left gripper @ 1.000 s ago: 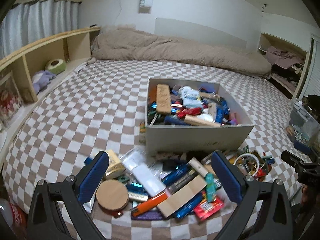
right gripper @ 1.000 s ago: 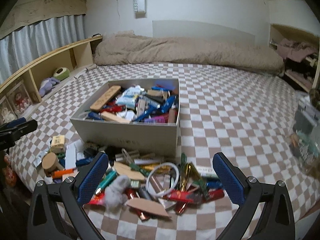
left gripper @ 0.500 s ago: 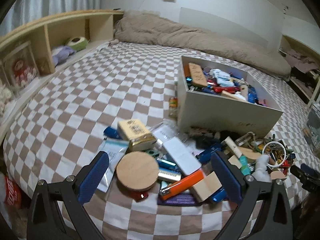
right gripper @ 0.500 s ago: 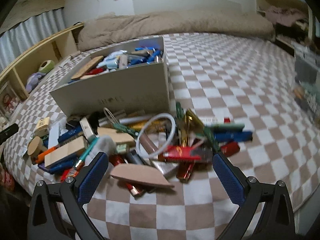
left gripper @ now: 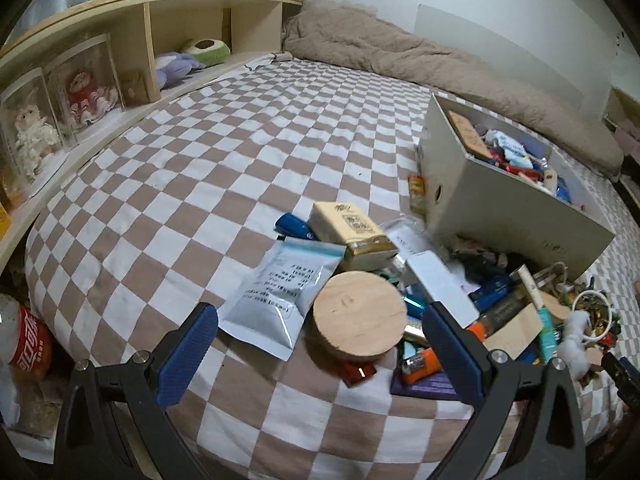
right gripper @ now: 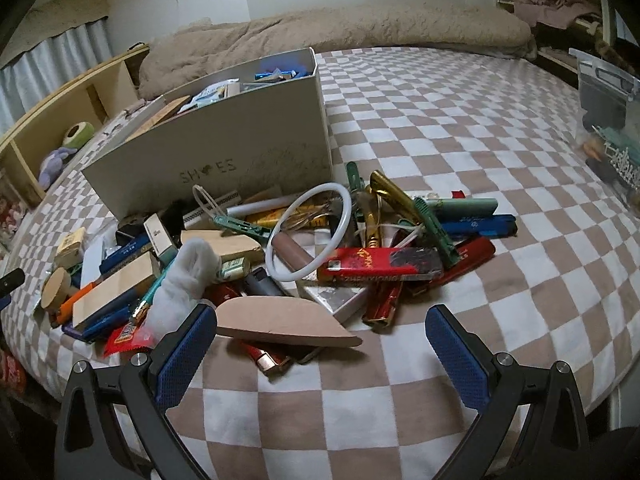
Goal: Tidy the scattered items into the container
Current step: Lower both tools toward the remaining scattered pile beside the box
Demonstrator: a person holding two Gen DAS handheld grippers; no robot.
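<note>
Both grippers have dropped closer to the heap on the checkered bed [left gripper: 208, 168] since a second ago: left gripper [left gripper: 320, 344], fingers apart and empty, now frames the round wooden lid [left gripper: 359, 314] beside a silver pouch [left gripper: 280, 292]. Right gripper [right gripper: 320, 346], fingers apart, empty, sits over the pink flat piece [right gripper: 286, 326]. Shoe box [right gripper: 224, 164], part-filled, stands just behind the clutter.

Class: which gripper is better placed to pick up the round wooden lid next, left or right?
Left. The open left gripper frames the round wooden lid between its fingers; from the right gripper, that lid lies far across the pile.
</note>
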